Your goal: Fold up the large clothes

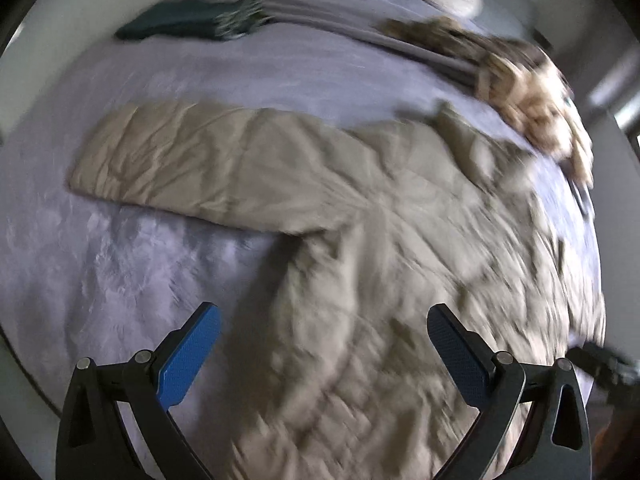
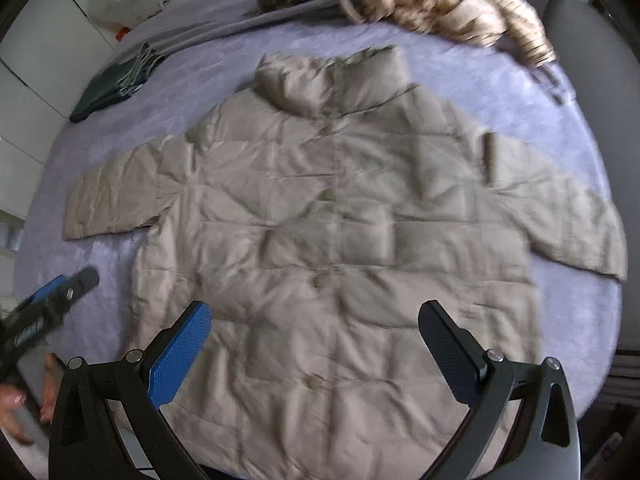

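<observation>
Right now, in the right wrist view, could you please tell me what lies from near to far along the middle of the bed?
Right tool, open above the hem → beige puffer jacket lying flat → its collar → bare purple bedspread → striped furry garment at the far edge.
</observation>
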Motion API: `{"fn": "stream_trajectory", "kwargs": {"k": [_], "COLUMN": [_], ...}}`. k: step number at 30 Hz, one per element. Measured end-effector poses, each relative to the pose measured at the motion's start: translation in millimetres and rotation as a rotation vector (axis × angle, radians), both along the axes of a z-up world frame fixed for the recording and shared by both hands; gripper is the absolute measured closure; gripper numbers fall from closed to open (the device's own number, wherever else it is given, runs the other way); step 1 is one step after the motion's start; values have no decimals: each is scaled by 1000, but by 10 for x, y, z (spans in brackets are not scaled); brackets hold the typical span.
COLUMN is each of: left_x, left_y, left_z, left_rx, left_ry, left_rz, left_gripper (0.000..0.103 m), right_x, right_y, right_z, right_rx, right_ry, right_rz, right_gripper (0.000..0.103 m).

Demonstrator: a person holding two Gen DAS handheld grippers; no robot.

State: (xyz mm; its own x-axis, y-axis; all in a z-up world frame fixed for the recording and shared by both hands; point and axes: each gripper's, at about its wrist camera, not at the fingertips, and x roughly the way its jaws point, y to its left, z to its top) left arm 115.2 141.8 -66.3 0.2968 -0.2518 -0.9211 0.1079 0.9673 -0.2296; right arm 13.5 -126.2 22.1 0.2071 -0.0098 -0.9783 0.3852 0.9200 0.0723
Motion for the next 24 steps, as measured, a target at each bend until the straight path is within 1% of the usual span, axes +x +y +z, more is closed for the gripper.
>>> {"fn": "stream_trajectory", "kwargs": {"k": [3,5,6,8,9,10,11,13,15,17,18,19,20,21,22,23,24], "left_x": [340,521,627,777,872,951,1059,1238,1422,1586,1681,1771,1857,1960,2031,2079,2091], "left_y": [402,643,780,944,1023,1071,1123,1217,1359,1491,1557,1612,1658,1723,1763,1810,1832], "left_z": [-353,-576,-716,-903,-1005,-1072,-1146,-1222,-1244,-1249,-1254,-1267,-1298,-1361,-1411,-1439,-1417], "left_rx": [-84,-164,-208,-284,-323,-342,-355,-350,-367,-357,-338,-322,-319,-338,-383,-432,-428], "left_ry": [30,45,62,86,93,95,94,84,53,17,-4,-16,-14,5,20,24,14], "left_rz": [105,169,213,259,278,286,291,312,351,385,403,418,424,415,403,409,424], "left_gripper": [0,0,0,0,0,0,0,0,0,0,4,9,34,71,88,95,95], "right_x": [219,334,407,537,587,636,672,751,830,918,968,1008,1057,1107,1173,1249,1326], "right_y": [159,278,365,543,605,655,681,720,731,746,752,756,763,770,782,801,823], "right_z": [-316,-479,-576,-757,-821,-889,-932,-1037,-1132,-1196,-1221,-1229,-1248,-1262,-1278,-1299,-1322], "right_rx": [109,153,165,148,141,149,161,189,201,206,209,214,219,224,235,248,261], "right_ry": [14,24,43,85,90,84,80,70,66,43,26,11,-3,-17,-33,-48,-64], "right_rz": [19,44,71,122,131,135,132,119,109,105,102,99,96,92,89,91,91], "right_gripper": [0,0,0,0,0,0,0,0,0,0,0,0,0,0,0,0,0]}}
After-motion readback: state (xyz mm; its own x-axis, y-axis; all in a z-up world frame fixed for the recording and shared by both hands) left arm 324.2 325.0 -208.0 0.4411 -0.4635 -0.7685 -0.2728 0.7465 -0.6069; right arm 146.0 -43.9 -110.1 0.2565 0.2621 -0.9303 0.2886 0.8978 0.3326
